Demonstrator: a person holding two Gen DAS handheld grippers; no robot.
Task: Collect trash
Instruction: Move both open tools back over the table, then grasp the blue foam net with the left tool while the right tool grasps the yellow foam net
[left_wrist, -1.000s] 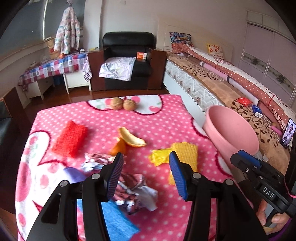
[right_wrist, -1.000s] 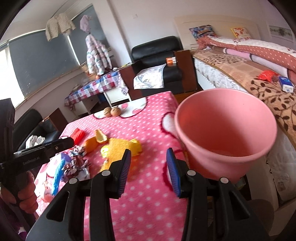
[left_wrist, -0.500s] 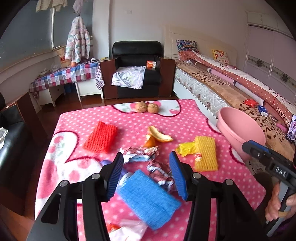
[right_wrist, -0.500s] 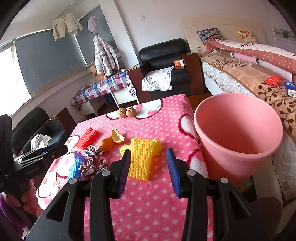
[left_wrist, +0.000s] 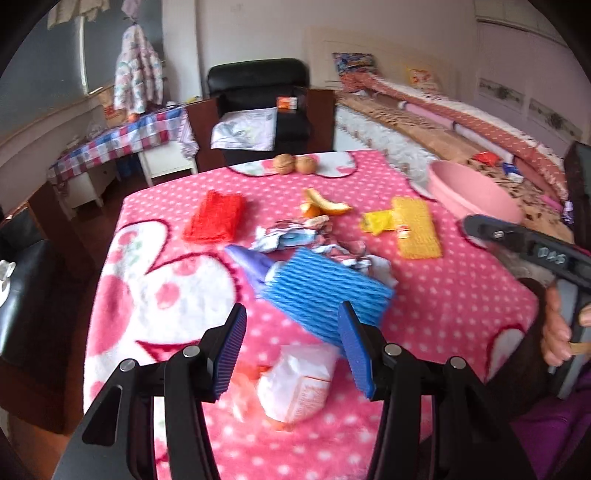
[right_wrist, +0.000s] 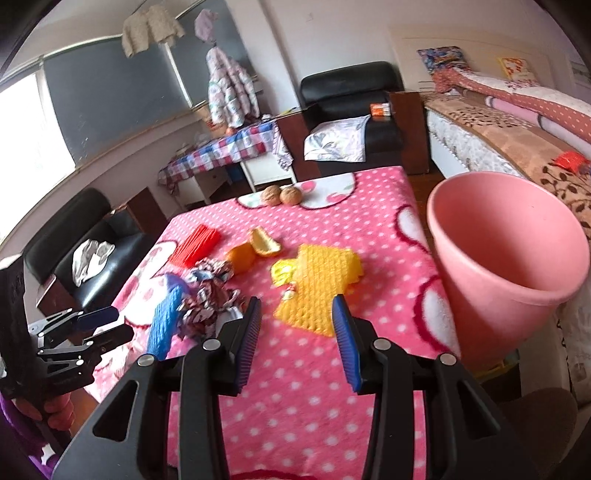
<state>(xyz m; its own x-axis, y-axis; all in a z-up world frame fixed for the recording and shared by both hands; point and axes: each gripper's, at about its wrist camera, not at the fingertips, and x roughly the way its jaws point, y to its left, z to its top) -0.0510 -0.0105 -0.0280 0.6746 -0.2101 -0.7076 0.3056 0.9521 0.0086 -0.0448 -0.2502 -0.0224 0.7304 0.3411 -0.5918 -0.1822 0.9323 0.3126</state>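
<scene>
Both my grippers hover over the pink polka-dot blanket-covered table (left_wrist: 461, 295), nothing picked up yet. My left gripper (left_wrist: 291, 341) stands about half open, empty, jaws over the white crumpled plastic bag (left_wrist: 295, 384) at the near edge, with the blue ribbed foam net sleeve (left_wrist: 325, 291) just beyond. My right gripper (right_wrist: 297, 334) is part open, empty too, aimed at the yellow foam net sleeve (right_wrist: 317, 291) with a yellow wrapper (right_wrist: 282, 271) touching it. The crumpled printed foil wrappers (left_wrist: 295, 236), orange peel pieces (left_wrist: 321, 206) and red foam net sleeve (left_wrist: 216, 218) lie further back; two walnuts (left_wrist: 293, 164) sit at the far edge, probably not trash. The pink plastic bucket (right_wrist: 506, 258) stands off the table's right side, looks empty. Risks, as I judge them: the foam nets are squashy and light, so a shallow pinch could slip or drag a neighbouring wrapper along; the bag is thin and may tear or snag the blanket pile; both grippers working the same cluster could collide; the bucket is tilted in view, so a drop near the rim may miss.
</scene>
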